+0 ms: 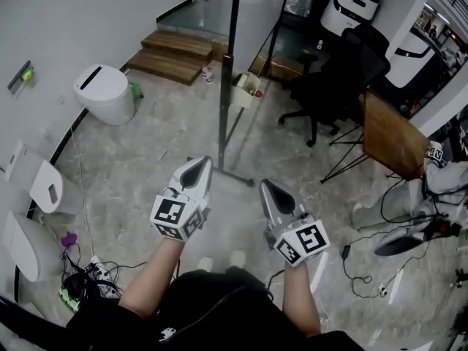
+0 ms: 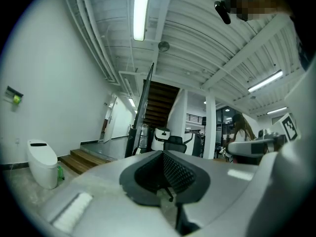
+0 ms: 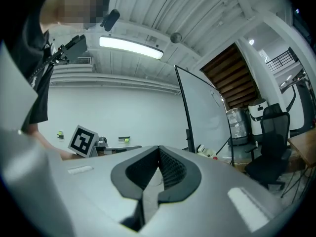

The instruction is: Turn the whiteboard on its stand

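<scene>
Both pairs of jaws are closed tip to tip on nothing: the left gripper [image 1: 199, 165] and the right gripper [image 1: 269, 189] are held level and side by side in front of the person, well short of anything to grasp. Each gripper view confirms it, with the ribbed pads of the left gripper [image 2: 163, 154] and the right gripper [image 3: 159, 149] meeting and only the room visible beyond them.

Both point at the whiteboard [image 1: 228, 86], which stands edge-on to the person as a thin dark upright between the two grippers' lines of aim. The right gripper view catches its white face [image 3: 205, 117] at a slant, while the left gripper view shows only the dark frame edge [image 2: 142, 117]. The stand's foot [image 1: 238, 175] rests on the stone floor [image 1: 146, 167] just ahead of the jaw tips.

The paired, symmetrical hold looks like a set-up for a two-handed turn, one gripper to each side of the frame. Judging by the gap, the task is barely begun: the board is untouched. Closed jaws suit pushing on the panel, but a grip on the frame would require them to open first.

An office chair [image 1: 336, 86] stands close behind the board and could get in the way of its swing.
</scene>
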A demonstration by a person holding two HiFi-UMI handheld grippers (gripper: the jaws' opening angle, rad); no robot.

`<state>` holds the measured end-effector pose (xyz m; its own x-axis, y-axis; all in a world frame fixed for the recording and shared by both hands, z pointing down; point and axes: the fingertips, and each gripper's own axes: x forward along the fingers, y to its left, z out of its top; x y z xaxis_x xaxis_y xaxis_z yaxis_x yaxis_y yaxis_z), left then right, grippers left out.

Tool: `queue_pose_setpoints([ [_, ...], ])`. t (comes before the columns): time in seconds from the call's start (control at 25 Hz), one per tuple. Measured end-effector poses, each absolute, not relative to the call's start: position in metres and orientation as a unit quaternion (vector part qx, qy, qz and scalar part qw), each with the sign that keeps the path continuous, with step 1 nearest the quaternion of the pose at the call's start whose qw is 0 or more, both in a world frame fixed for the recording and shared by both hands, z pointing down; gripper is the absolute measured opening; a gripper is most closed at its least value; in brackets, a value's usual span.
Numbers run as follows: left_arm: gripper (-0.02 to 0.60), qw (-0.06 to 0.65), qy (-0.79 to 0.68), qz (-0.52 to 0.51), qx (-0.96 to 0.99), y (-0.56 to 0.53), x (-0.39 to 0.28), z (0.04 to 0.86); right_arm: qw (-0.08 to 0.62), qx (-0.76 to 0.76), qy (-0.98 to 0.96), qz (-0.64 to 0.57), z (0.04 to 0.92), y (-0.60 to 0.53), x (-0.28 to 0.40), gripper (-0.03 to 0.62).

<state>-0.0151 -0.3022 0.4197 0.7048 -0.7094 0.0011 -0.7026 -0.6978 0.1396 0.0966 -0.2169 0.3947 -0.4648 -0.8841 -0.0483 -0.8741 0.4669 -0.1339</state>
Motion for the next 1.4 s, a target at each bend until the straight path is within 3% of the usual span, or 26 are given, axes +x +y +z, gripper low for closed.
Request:
queue_pose_setpoints([
  [0.72,0.005,0.003,-0.413,0.023,0.910,-0.427,0.021,0.427,0.049,-0.510,0.858,-0.029,0.391,-0.287,0.123,0.008],
  [0.96,0.088,0.011,-0.432,0.028,0.901,-0.494,0.032,0.430,0.048,-0.515,0.855,-0.032,0.396,-0.302,0.130,0.008],
  [1.4,0.128,-0.008,-0.455,0.047,0.889,-0.577,0.059,0.419,0.054,-0.522,0.851,-0.032,0.384,-0.356,0.136,0.008],
])
